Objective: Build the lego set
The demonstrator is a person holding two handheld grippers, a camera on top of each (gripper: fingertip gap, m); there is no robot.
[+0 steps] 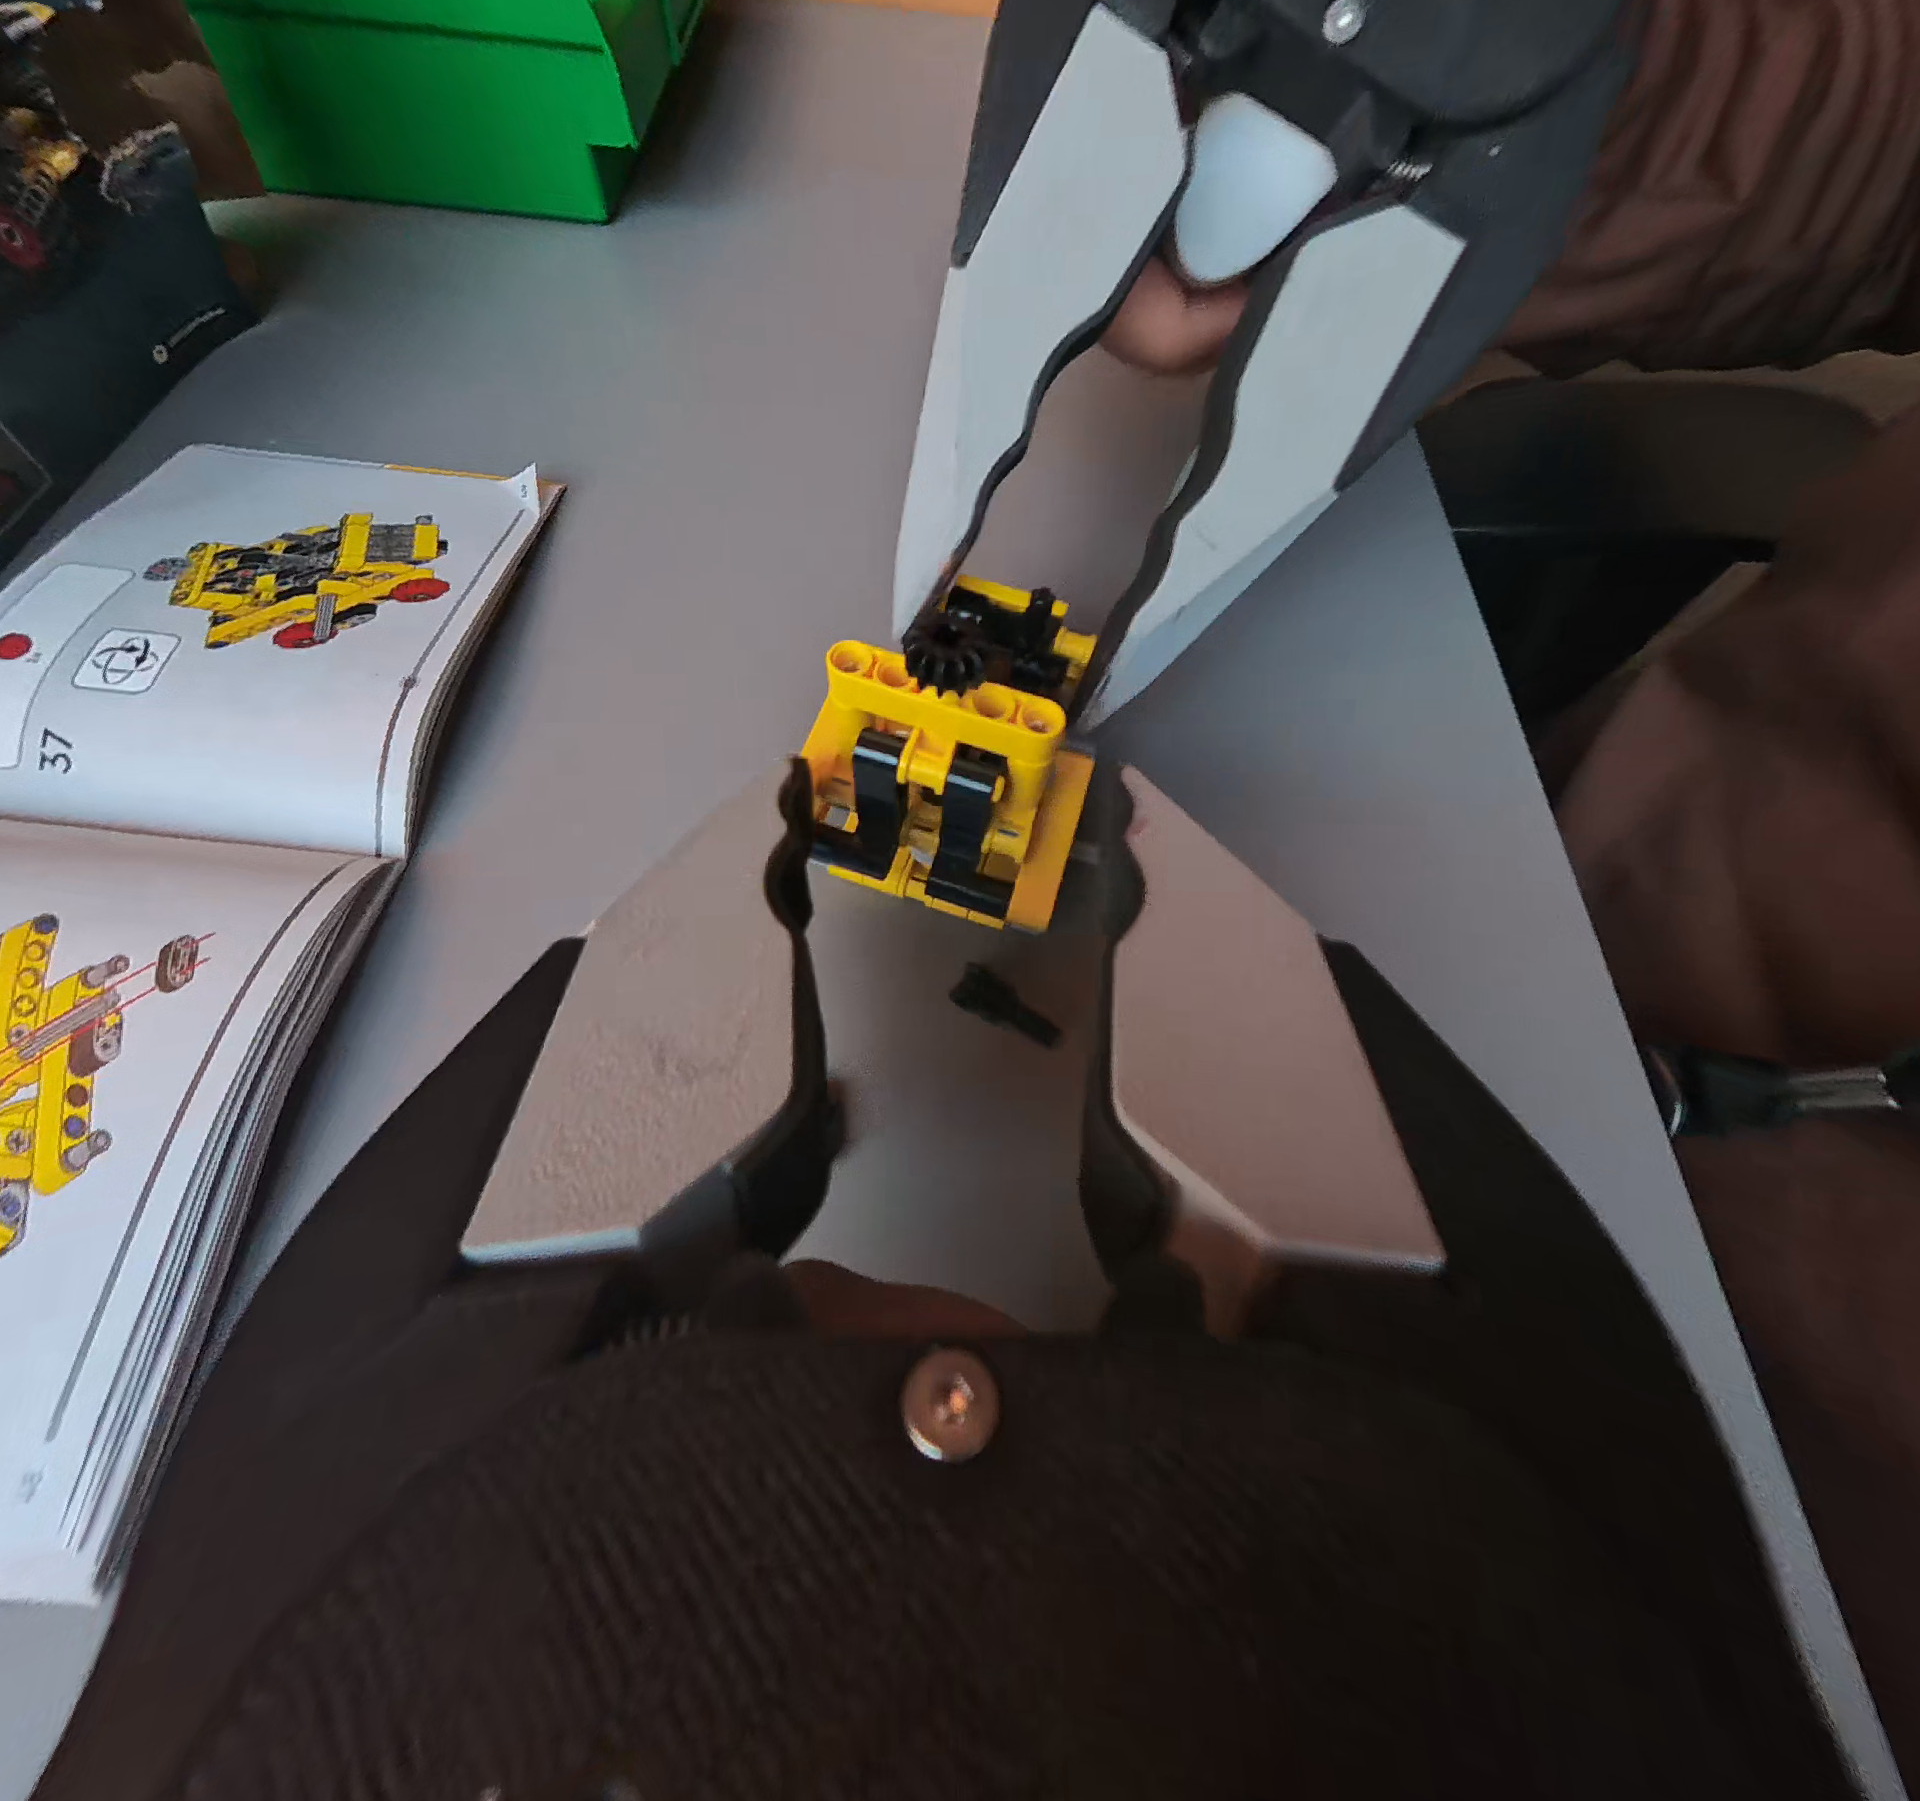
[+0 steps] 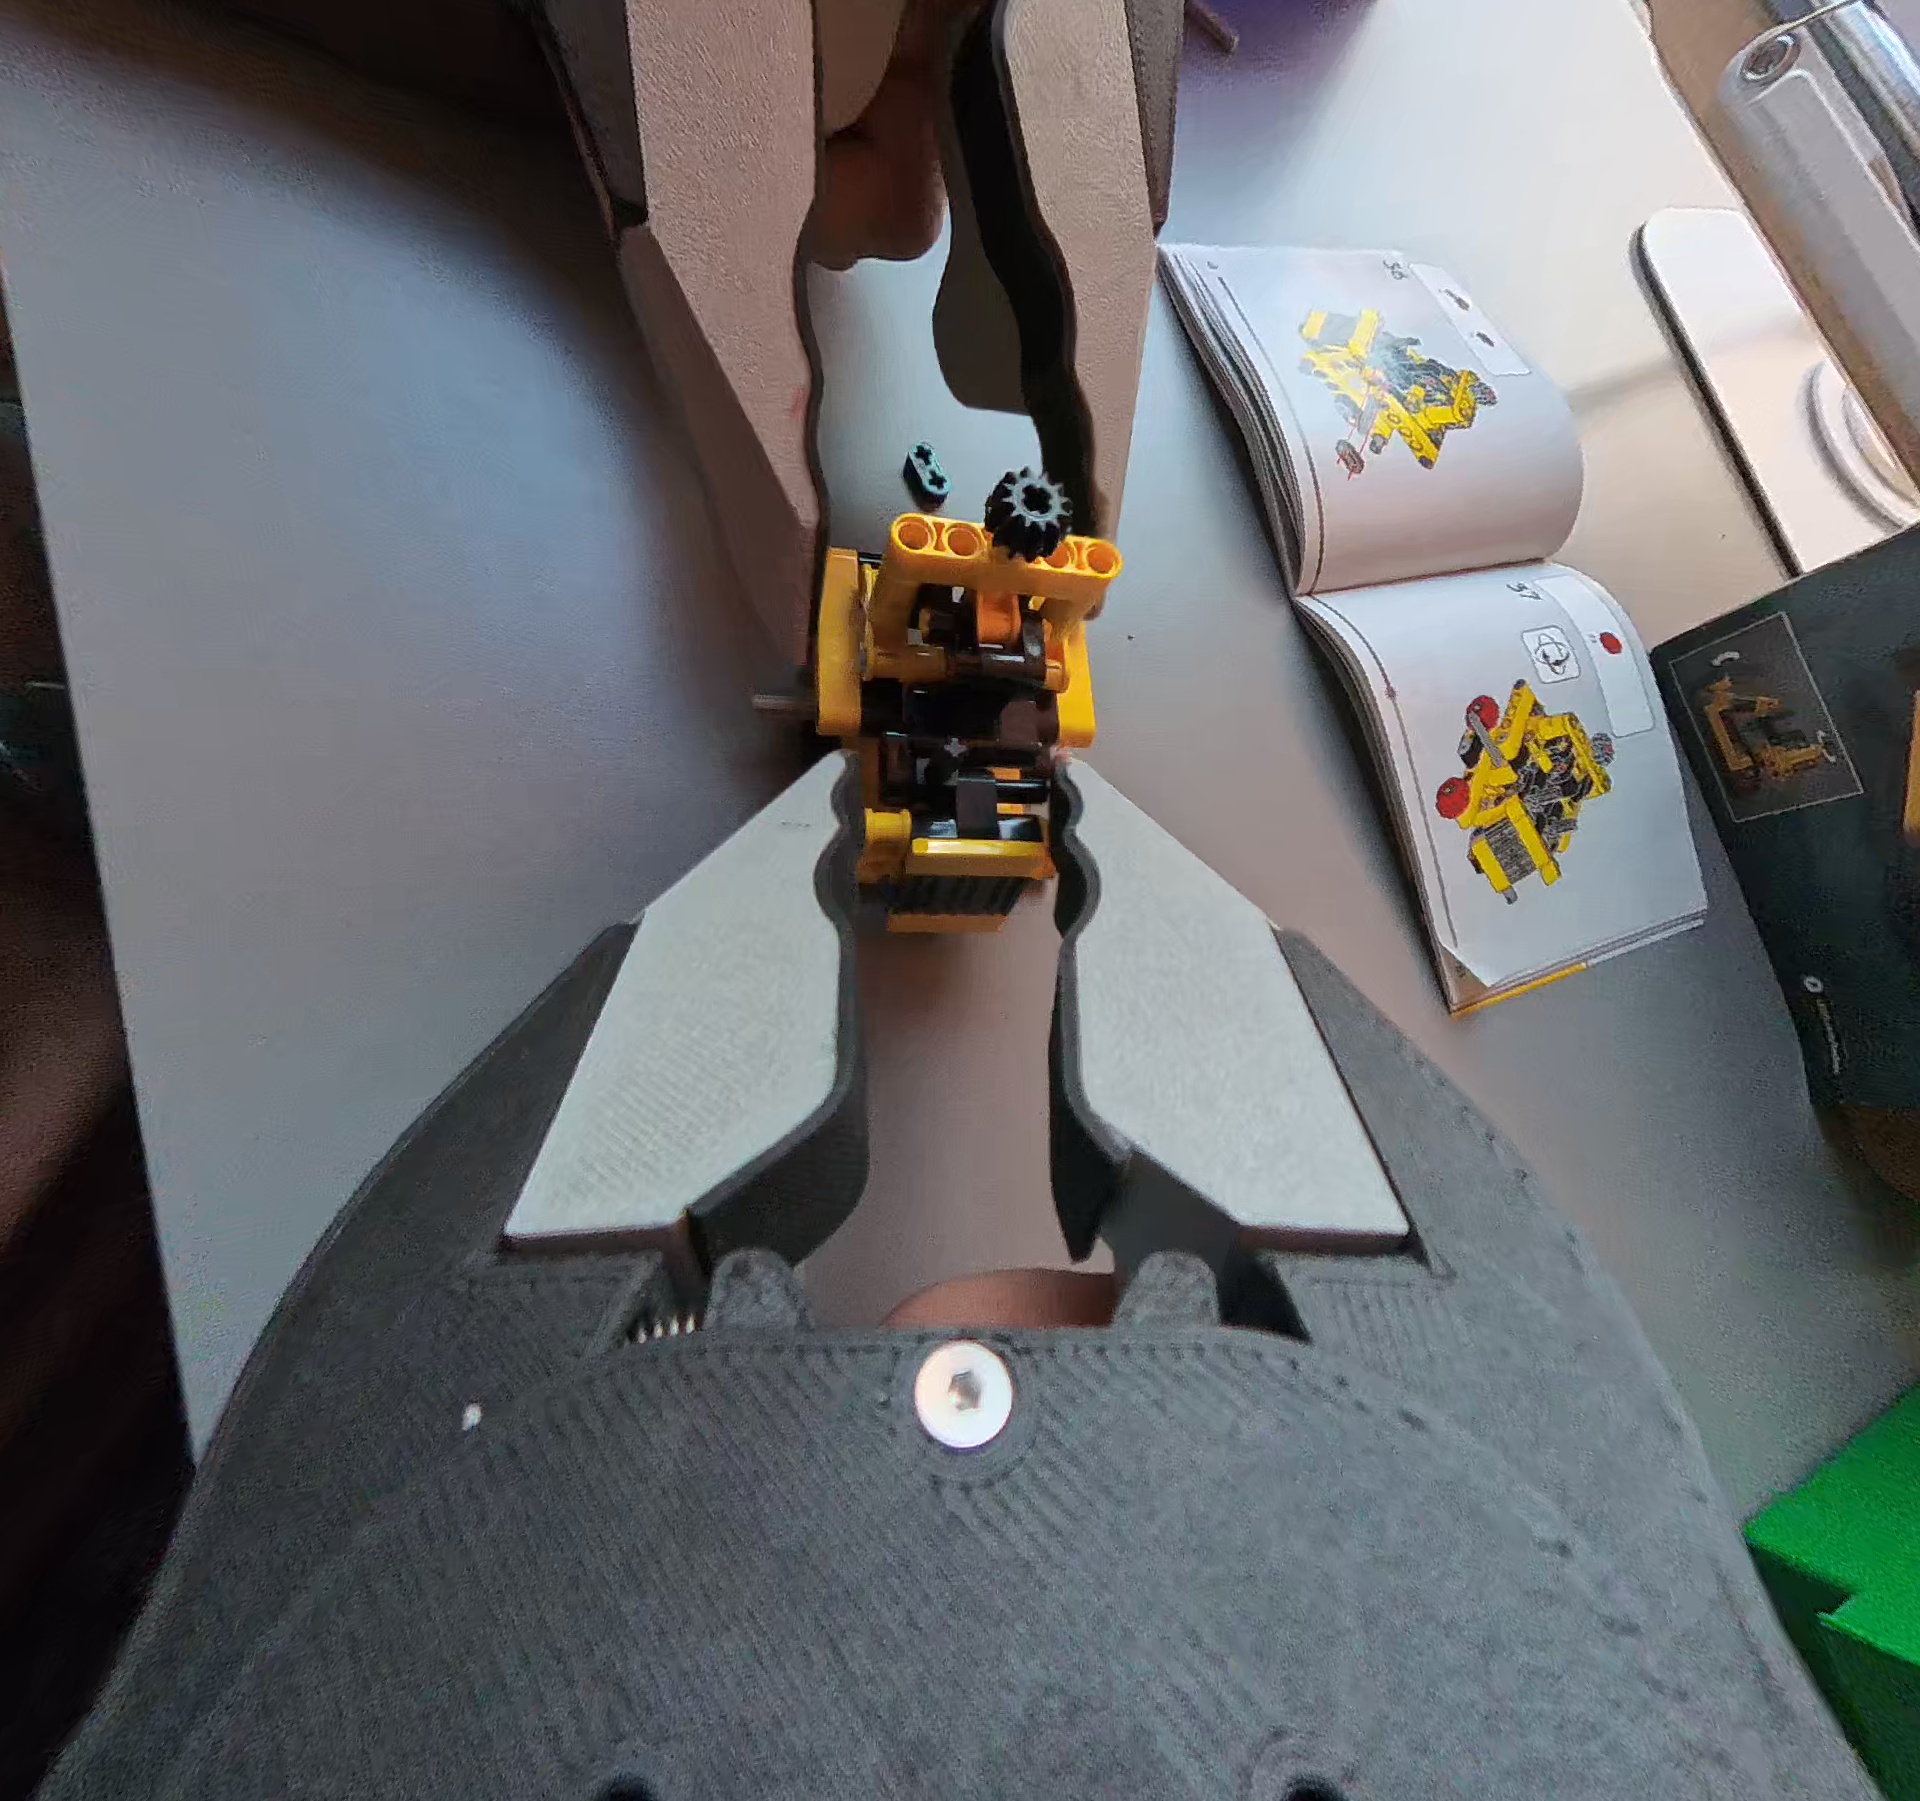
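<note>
Yellow-and-black Technic sub-assembly [image 1: 940,775] sitting on grey table [image 1: 675,380], pinched from both ends. Left gripper [image 1: 951,816] closed on near end, fingers [image 1: 790,847] touching both flanks. Right gripper [image 2: 956,816] clamped on opposite end.

Likely step: fitting a loose part next to black bevel gear [image 2: 1029,502] on yellow beam [image 2: 1003,546]. Best done by keeping one clamp firm low on the chassis, freeing the other to fetch, pressing straight along the hole axis, no twisting.

Left wrist view only: loose black pin [image 1: 1003,1003] on table between own fingers. Right wrist view only: small black two-hole connector [image 2: 927,470] just beyond the beam. Open instruction booklet [image 2: 1455,608] alongside in both.
</note>
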